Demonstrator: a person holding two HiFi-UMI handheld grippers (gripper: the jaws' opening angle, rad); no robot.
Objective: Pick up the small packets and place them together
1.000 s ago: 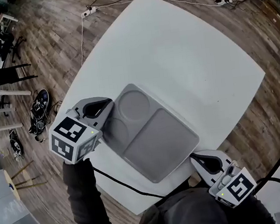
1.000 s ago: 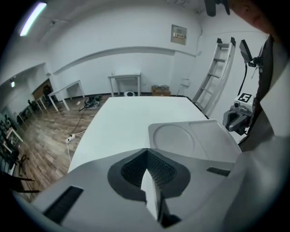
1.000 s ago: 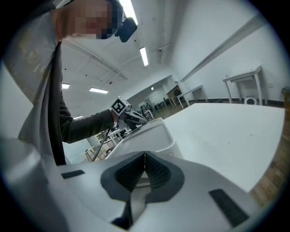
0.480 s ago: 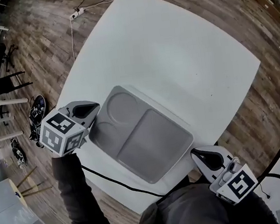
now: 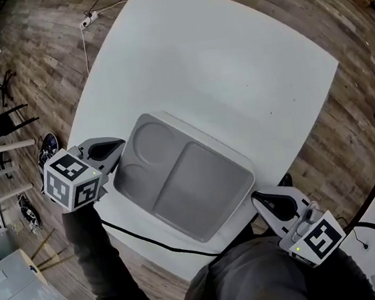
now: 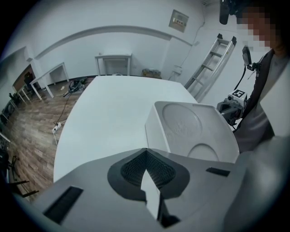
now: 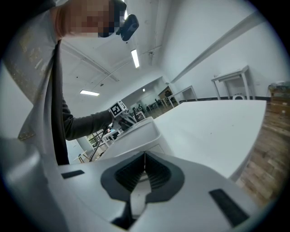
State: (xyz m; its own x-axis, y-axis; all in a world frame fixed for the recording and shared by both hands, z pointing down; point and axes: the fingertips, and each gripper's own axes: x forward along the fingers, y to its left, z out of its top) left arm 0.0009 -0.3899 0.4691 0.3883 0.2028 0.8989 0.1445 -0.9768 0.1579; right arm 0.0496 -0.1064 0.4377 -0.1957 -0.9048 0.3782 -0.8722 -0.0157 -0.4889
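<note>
No small packets show in any view. A grey compartment tray point(image 5: 203, 139) lies on the white table point(image 5: 231, 60), with two round wells and one large well, all bare. My left gripper point(image 5: 122, 144) sits at the tray's left edge, jaws shut with nothing between them. The left gripper view has its closed tips point(image 6: 146, 150) just short of the tray's wall point(image 6: 156, 129). My right gripper point(image 5: 255, 197) is off the tray's near right corner, also shut and holding nothing. Its tips point(image 7: 145, 154) point along the tray point(image 7: 140, 131) toward the left gripper.
A black cable point(image 5: 151, 241) runs from the left gripper along the table's near edge. Wooden floor surrounds the table, with chairs point(image 5: 3, 126) at the left and a power strip point(image 5: 87, 21) with cords beyond the far edge. A ladder point(image 6: 213, 59) leans on the wall.
The left gripper has drawn back leftward and lower, from over the tray's left corner to beside its edge. The right gripper has kept its place at the near right corner.
</note>
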